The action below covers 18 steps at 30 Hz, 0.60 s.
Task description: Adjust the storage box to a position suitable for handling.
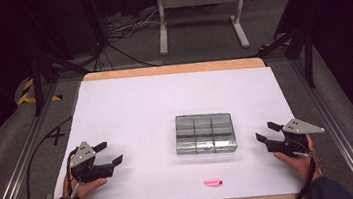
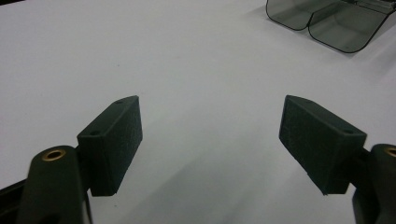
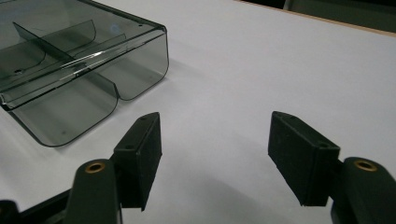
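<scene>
Nothing looks started: both tools rest on the white surface (image 1: 130, 105) with jaws spread wide and empty, the left tool (image 1: 108, 153) at the near left and the right tool (image 1: 264, 133) at the near right. Between them, right of centre, sits 1 clear box (image 1: 204, 133) with 6 compartments. 1 small pink item (image 1: 212, 182) lies untouched near the front edge; the work seems still ahead.

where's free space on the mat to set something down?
Plenty. The whole far half of the white mat behind the clear divided box is bare, and so is the stretch between the left claw and the box. Tighter spots: the gap between box and right claw, and the near edge around the pink item.
</scene>
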Available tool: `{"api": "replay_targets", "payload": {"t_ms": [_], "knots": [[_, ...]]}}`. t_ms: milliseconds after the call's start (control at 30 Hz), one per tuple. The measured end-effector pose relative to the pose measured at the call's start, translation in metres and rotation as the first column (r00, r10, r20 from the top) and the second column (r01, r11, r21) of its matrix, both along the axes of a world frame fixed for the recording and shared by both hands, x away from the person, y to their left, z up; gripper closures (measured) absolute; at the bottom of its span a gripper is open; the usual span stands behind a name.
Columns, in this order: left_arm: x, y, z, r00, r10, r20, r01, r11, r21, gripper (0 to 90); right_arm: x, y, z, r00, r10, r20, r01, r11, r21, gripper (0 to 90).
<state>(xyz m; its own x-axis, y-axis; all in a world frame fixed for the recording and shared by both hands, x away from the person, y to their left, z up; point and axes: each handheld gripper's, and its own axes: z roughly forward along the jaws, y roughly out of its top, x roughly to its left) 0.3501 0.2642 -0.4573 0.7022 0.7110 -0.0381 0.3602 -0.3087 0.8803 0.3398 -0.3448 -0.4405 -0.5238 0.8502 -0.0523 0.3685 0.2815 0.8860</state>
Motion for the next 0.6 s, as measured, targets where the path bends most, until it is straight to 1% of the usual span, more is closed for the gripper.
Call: {"api": "replay_targets", "payload": {"t_ms": [233, 333, 400, 433, 467, 500, 533, 600], "knots": [[0.0001, -0.0011, 0.0, 0.9999, 0.01, -0.004, -0.01, 0.9999, 0.01, 21.1, 0.0004, 0.0018, -0.0001, 1.0, 0.0, -0.004, 0.0, 1.0, -0.016, 39.3], [0.0005, -0.0021, 0.0, 0.9999, 0.011, -0.003, -0.011, 0.9997, 0.02, 20.9, 0.0009, 0.0034, -0.0001, 0.9999, 0.004, -0.012, -0.004, 0.999, -0.035, 42.9], [0.0006, -0.0041, 0.0003, 0.9999, 0.012, -0.003, -0.012, 0.9991, 0.041, 21.8, 0.0008, 0.004, -0.0002, 0.9999, 0.007, -0.008, -0.008, 0.999, -0.042, 46.3], [0.0007, -0.0048, 0.0006, 1.0, 0.008, 0.002, -0.008, 0.9983, 0.058, 23.3, 0.0008, 0.0042, -0.0001, 0.9999, 0.01, -0.01, -0.01, 0.999, -0.042, 50.5], [0.0007, -0.0048, 0.0006, 1.0, 0.008, 0.002, -0.008, 0.9983, 0.058, 24.1, 0.0008, 0.0042, -0.0001, 0.9999, 0.01, -0.01, -0.01, 0.999, -0.042, 50.5], [0.0011, -0.0062, 0.0008, 1.0, 0.006, 0.002, -0.006, 0.9974, 0.072, 24.1, 0.0008, 0.0044, -0.0001, 0.9998, 0.015, -0.012, -0.015, 0.999, -0.043, 52.0], [0.0008, -0.0074, 0.0012, 1.0, 0.004, 0.0, -0.004, 0.9968, 0.079, 26.5, 0.0016, 0.0056, -0.0003, 0.9997, 0.018, -0.018, -0.019, 0.998, -0.053, 58.1], [0.0012, -0.0074, 0.0014, 1.0, 0.008, -0.003, -0.008, 0.9968, 0.079, 30.6, 0.002, 0.0067, -0.0002, 0.9995, 0.024, -0.022, -0.026, 0.998, -0.063, 60.3]]}}
